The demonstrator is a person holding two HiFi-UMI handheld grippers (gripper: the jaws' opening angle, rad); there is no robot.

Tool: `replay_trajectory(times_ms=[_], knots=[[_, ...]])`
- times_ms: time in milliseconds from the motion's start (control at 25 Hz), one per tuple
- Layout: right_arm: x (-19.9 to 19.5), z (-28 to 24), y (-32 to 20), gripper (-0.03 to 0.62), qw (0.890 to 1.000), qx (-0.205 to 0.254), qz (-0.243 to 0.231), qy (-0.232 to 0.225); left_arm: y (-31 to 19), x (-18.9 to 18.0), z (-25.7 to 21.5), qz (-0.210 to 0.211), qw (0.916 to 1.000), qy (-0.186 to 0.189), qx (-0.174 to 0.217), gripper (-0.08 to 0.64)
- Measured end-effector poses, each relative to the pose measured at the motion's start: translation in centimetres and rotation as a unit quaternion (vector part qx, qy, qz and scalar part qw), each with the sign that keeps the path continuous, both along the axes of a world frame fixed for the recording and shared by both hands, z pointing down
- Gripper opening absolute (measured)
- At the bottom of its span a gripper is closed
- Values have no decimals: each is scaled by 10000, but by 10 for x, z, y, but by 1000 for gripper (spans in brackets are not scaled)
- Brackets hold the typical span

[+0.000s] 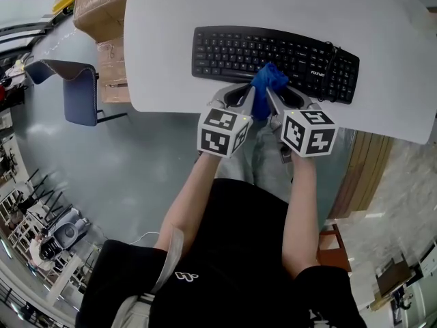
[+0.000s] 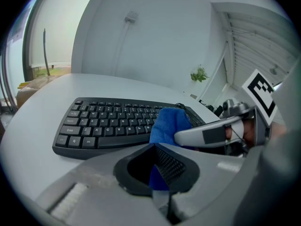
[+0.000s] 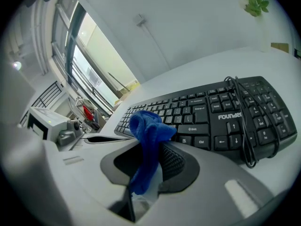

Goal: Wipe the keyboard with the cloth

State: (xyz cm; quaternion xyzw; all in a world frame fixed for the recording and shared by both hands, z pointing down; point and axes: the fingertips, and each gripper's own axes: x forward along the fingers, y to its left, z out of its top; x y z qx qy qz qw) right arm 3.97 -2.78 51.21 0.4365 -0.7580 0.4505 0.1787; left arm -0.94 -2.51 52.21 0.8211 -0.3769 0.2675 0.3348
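One black keyboard (image 1: 273, 60) lies on the white desk (image 1: 171, 60), close to the desk's near edge and running along it. One thin black cable (image 3: 244, 126) is looped across the keys at its right end.

There is one blue cloth (image 1: 268, 84), bunched into a lump at the keyboard's near edge, a little right of the keyboard's middle. From the head view it overlaps the lowest key rows. Whether it presses on the keys cannot be told.

Two hand-held grippers meet at the cloth, each carrying one cube with square markers. The left hand-held gripper (image 2: 157, 173) is clenched on the cloth: a blue fold sits pinched between its two ribbed jaws, and the rest of the fabric rises ahead of them over the keys. The right hand-held gripper (image 3: 150, 173) is likewise clamped on the cloth, with a strip of it hanging down between its jaws and a rounded bunch standing above them. The two sets of jaws lie just beside each other, angled inward, above the desk's near edge.

Off the desk's left edge, on the floor, are two cardboard boxes (image 1: 102, 5) and one blue chair (image 1: 78, 94). One small green plant (image 2: 199, 74) shows beyond the desk's far side.
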Motion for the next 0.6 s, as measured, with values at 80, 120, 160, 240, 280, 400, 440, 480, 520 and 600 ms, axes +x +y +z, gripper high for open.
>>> replay_trajectory(times_ms=[80, 120, 160, 240, 280, 400, 440, 480, 520, 600], knots=[[8, 1, 2, 97, 10000, 1, 27, 14, 2, 8, 1, 28, 10000, 9, 1, -2], [12, 1, 2, 97, 10000, 2, 38, 23, 3, 12, 2, 40, 10000, 14, 1, -2], [17, 2, 3, 97, 10000, 2, 49, 35, 3, 16, 2, 52, 10000, 19, 1, -2], [25, 3, 5, 97, 10000, 3, 67, 69, 4, 24, 3, 76, 10000, 28, 0, -2], [29, 2, 5, 97, 9999, 10, 70, 95, 4, 28, 3, 89, 10000, 32, 1, -2], [40, 0, 6, 97, 9997, 70, 42, 239, 5, 40, 1, 138, 9999, 35, 12, -2], [44, -1, 7, 97, 9996, 90, 36, 280, 6, 44, 1, 156, 9999, 35, 13, -2], [47, -1, 7, 97, 9995, 105, 37, 311, 7, 48, 0, 173, 9998, 37, 14, -2], [52, -2, 7, 97, 9994, 116, 41, 334, 7, 53, 0, 192, 9998, 40, 16, -2], [60, -3, 8, 97, 9992, 137, 45, 379, 7, 61, 0, 226, 9997, 46, 23, -2]])
